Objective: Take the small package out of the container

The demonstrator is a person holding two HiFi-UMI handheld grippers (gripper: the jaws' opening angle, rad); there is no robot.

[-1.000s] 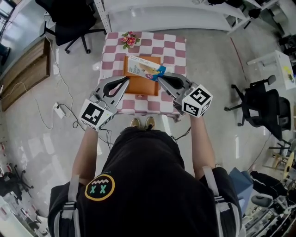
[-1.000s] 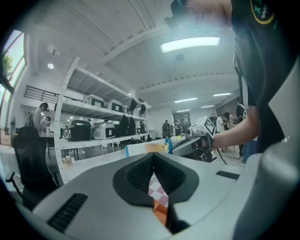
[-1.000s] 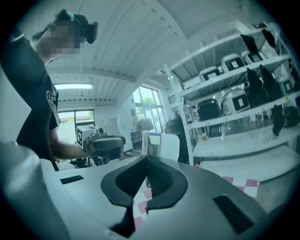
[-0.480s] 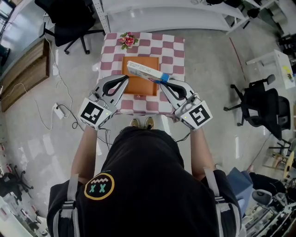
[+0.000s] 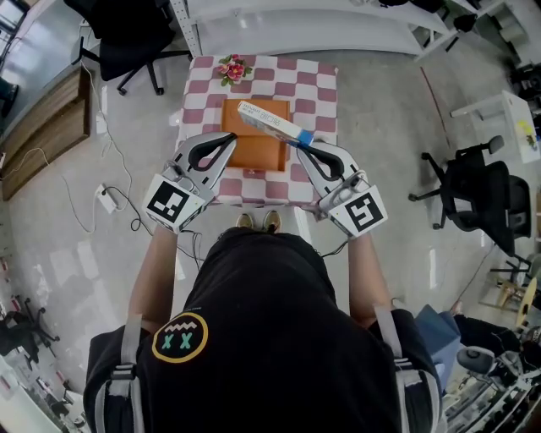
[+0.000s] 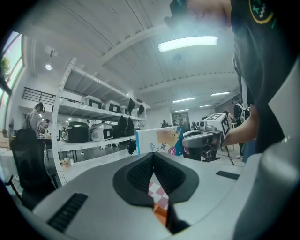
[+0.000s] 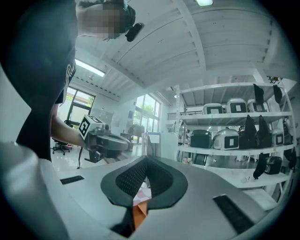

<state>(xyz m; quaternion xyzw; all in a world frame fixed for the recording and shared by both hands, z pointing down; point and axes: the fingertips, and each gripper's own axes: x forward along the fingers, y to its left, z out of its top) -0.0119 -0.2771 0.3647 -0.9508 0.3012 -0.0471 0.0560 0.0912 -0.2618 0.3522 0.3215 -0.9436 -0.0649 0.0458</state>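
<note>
The small package point(image 5: 275, 125), a white and blue carton, hangs tilted above the orange container point(image 5: 254, 150) on the pink checked table point(image 5: 323, 91). My right gripper point(image 5: 303, 144) is shut on the package's blue near end. The right gripper view shows the carton edge-on point(image 7: 153, 144) rising from the closed pads point(image 7: 140, 174). My left gripper point(image 5: 229, 145) is shut with nothing in it, at the container's near left corner. In the left gripper view, its own tips point(image 6: 153, 155) meet, and the package point(image 6: 158, 140) and the right gripper point(image 6: 185, 137) are seen beyond them.
A flower ornament point(image 5: 234, 70) sits at the table's far edge. Black office chairs stand at the far left point(image 5: 127, 38) and the right point(image 5: 482, 194). A wooden bench point(image 5: 46, 131) and a power strip with cable point(image 5: 107, 200) lie on the floor to the left. Shelving point(image 5: 296, 25) runs behind the table.
The right gripper has risen and rolled with the package, which now shows its narrow side and sits farther over the container. The left gripper has stayed put.
</note>
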